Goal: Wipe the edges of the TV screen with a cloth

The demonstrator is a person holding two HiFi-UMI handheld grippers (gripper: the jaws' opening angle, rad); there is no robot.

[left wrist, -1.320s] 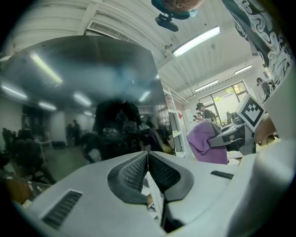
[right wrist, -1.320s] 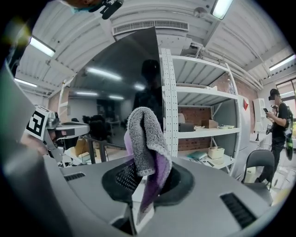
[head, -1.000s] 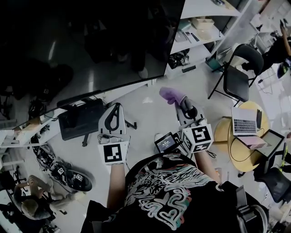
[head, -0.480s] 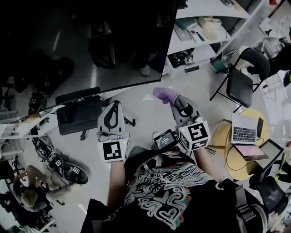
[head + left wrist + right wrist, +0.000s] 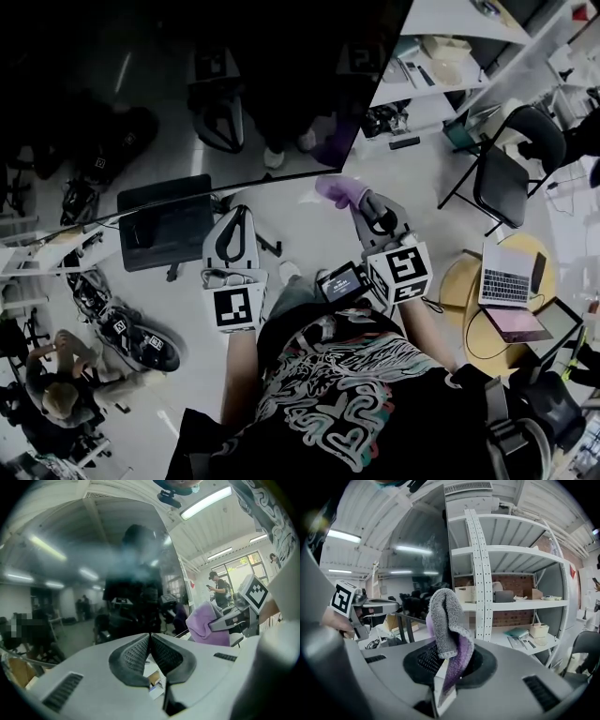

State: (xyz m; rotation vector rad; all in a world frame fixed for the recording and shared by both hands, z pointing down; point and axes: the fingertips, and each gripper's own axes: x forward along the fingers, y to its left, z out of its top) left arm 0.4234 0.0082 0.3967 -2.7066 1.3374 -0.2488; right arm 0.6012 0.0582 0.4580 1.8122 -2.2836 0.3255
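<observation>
Left gripper (image 5: 150,638): jaws pressed together, nothing between them, hung below TV (image 5: 187,103) bottom edge. Right gripper (image 5: 449,660): jaws clamped on purple cloth (image 5: 339,190), cloth just under TV's lower right corner; contact unclear.

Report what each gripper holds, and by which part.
The right gripper pinches the purple cloth by a fold, most of it bunched beyond the jaws. The left gripper is shut, holding nothing.
</observation>
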